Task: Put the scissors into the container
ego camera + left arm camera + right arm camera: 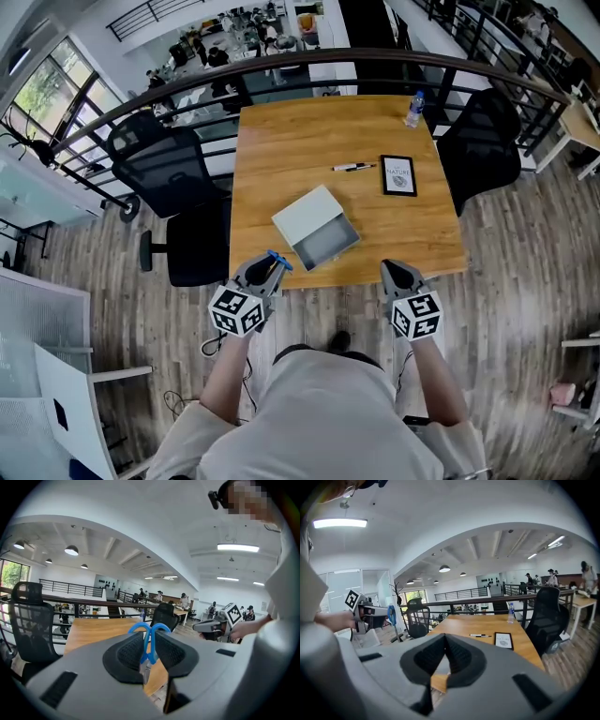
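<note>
Your left tongs [150,643] were clenched on the scissors [151,631]. The 2 pads pressed on them from either side, and the 2 blue handle loops stuck out past the tips. From above, the scissors sat in that grip at the near edge of the worktop [281,150], close to the container [298,214] but not in it and not touching it.

Your right tongs [444,641] were closed, pads together at the tip, with nothing between them. They hung at the near edge too, to the right of the container and well apart from your left tongs.

The container lay open on the near half of the worktop, turned at an angle, with its grey inside facing up. Beyond it lay a pen [353,167], and just beside the pen, to its right, a book [398,175] lay flat. A bottle [413,110] stood near the far right corner. 1 black chair [164,169] stood at the left side of the worktop and 1 more [483,141] at the right.
</note>
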`<state>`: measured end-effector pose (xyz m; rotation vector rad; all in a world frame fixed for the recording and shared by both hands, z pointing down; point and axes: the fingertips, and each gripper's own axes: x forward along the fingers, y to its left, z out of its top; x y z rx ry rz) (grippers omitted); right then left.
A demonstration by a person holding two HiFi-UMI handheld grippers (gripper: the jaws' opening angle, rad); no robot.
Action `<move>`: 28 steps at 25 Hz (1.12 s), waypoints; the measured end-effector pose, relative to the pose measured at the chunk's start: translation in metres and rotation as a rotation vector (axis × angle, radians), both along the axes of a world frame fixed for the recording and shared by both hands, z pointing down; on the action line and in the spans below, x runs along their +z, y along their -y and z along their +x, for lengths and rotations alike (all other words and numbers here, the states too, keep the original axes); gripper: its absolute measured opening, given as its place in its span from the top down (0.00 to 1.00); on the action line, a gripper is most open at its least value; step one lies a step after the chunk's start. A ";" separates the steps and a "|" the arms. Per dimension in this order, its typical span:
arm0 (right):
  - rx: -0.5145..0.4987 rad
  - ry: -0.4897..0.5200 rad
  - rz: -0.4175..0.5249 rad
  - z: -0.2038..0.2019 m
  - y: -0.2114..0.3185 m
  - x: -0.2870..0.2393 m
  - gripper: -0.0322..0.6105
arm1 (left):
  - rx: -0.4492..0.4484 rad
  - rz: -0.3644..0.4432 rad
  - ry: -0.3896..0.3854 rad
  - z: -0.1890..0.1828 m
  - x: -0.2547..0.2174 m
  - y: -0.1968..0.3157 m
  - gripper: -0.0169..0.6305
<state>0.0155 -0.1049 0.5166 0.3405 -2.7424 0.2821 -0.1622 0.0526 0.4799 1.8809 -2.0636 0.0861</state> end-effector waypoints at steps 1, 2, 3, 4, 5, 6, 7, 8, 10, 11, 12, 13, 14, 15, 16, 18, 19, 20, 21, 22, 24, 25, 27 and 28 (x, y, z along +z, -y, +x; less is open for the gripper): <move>-0.001 0.000 -0.004 0.000 0.004 0.002 0.95 | -0.004 -0.003 -0.001 0.000 0.001 0.003 0.87; -0.001 0.001 -0.008 0.001 0.008 0.003 0.95 | -0.007 -0.008 -0.002 0.000 0.003 0.006 0.87; 0.000 0.001 -0.013 0.001 0.011 0.005 0.95 | -0.008 -0.013 -0.002 0.001 0.005 0.009 0.87; 0.001 0.002 -0.019 0.002 0.015 0.007 0.95 | -0.008 -0.018 -0.003 0.001 0.007 0.011 0.87; 0.003 0.003 -0.024 0.002 0.018 0.009 0.95 | -0.008 -0.023 -0.003 0.001 0.009 0.014 0.87; 0.006 0.004 -0.027 0.003 0.021 0.010 0.95 | -0.007 -0.027 -0.004 0.001 0.010 0.018 0.87; 0.009 0.005 -0.030 0.003 0.023 0.011 0.95 | -0.005 -0.031 -0.004 0.001 0.011 0.021 0.87; 0.013 0.006 -0.032 0.003 0.025 0.013 0.95 | -0.002 -0.034 -0.005 0.001 0.013 0.023 0.87; 0.023 0.006 -0.039 0.004 0.029 0.015 0.95 | 0.006 -0.042 -0.006 0.001 0.016 0.028 0.87; 0.029 0.006 -0.043 0.004 0.030 0.017 0.95 | 0.011 -0.046 -0.007 0.001 0.018 0.030 0.87; 0.035 0.006 -0.047 0.004 0.032 0.018 0.95 | 0.016 -0.050 -0.008 0.000 0.020 0.033 0.87; 0.041 0.006 -0.051 0.003 0.035 0.019 0.95 | 0.022 -0.055 -0.008 -0.002 0.021 0.037 0.87; 0.046 0.005 -0.054 0.001 0.037 0.020 0.95 | 0.028 -0.060 -0.009 -0.004 0.023 0.041 0.87; 0.052 0.003 -0.057 0.000 0.039 0.021 0.95 | 0.034 -0.065 -0.010 -0.006 0.026 0.045 0.87; 0.059 0.000 -0.060 -0.002 0.041 0.024 0.95 | 0.041 -0.071 -0.011 -0.009 0.029 0.048 0.87; 0.077 -0.008 -0.065 -0.004 0.044 0.028 0.95 | 0.058 -0.083 -0.012 -0.015 0.036 0.054 0.87; 0.088 -0.012 -0.067 -0.006 0.047 0.030 0.95 | 0.067 -0.088 -0.013 -0.018 0.040 0.058 0.87; 0.100 -0.015 -0.068 -0.008 0.050 0.032 0.95 | 0.077 -0.094 -0.013 -0.021 0.043 0.062 0.87; 0.112 -0.017 -0.071 -0.010 0.051 0.032 0.95 | 0.088 -0.100 -0.014 -0.025 0.046 0.065 0.87; 0.122 -0.019 -0.073 -0.012 0.053 0.032 0.95 | 0.100 -0.107 -0.015 -0.028 0.049 0.069 0.87; 0.139 -0.025 -0.073 -0.016 0.053 0.033 0.95 | 0.129 -0.121 -0.017 -0.035 0.056 0.077 0.87; 0.147 -0.028 -0.072 -0.019 0.054 0.033 0.95 | 0.144 -0.127 -0.018 -0.038 0.060 0.082 0.87; 0.166 -0.038 -0.074 -0.024 0.056 0.037 0.95 | 0.175 -0.141 -0.022 -0.044 0.069 0.091 0.87; 0.177 -0.044 -0.077 -0.026 0.056 0.040 0.95 | 0.191 -0.148 -0.026 -0.047 0.074 0.096 0.87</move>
